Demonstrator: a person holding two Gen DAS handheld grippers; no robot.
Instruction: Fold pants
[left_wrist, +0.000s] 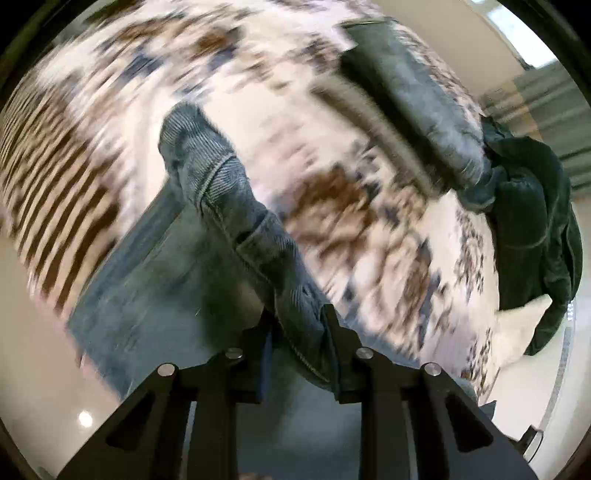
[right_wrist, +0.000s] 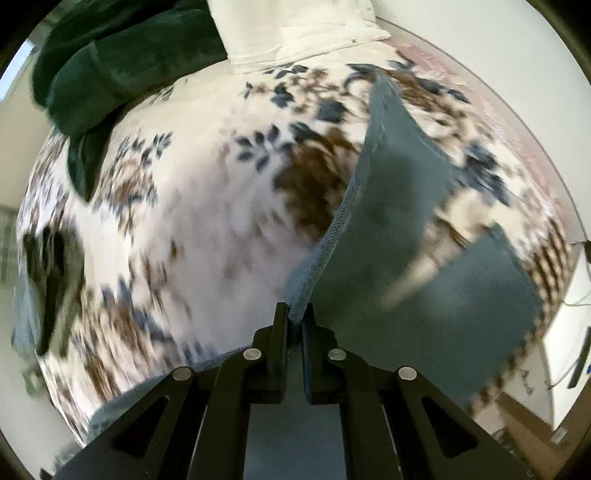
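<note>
- The faded blue denim pants (left_wrist: 229, 199) are lifted above a bed covered with a white blanket printed with brown and navy flowers (left_wrist: 332, 155), held at two places by the two grippers.
- The left gripper (left_wrist: 297, 325), black with two flat fingers, has its jaws clenched on a thick stitched band of the denim; the cloth runs up and away from it as a twisted, seamed roll, and a wider sheet of the same denim spreads below and to its left.
- The right gripper (right_wrist: 294, 325) has its jaws pressed nearly together, grasping a thin hemmed edge of the pants (right_wrist: 399, 229). From that pinch the cloth rises as a broad blue panel to the right of the gripper, with a second panel lower on the same side and more denim beneath the gripper.
- In the left wrist view another stretch of denim lies across the flowered blanket, above and to the right of the left gripper; it is blurred.
- A dark green velvety garment (left_wrist: 532, 236) lies bunched on the blanket at the far right of that view. In the right wrist view the same garment (right_wrist: 122, 62) sits at the top left, far from the right gripper.
- A white pillow (right_wrist: 295, 29) lies just beside the green garment, at the top of the flowered blanket (right_wrist: 192, 184).
- Both views are smeared by motion, so the fine folds of the denim cannot be made out.
</note>
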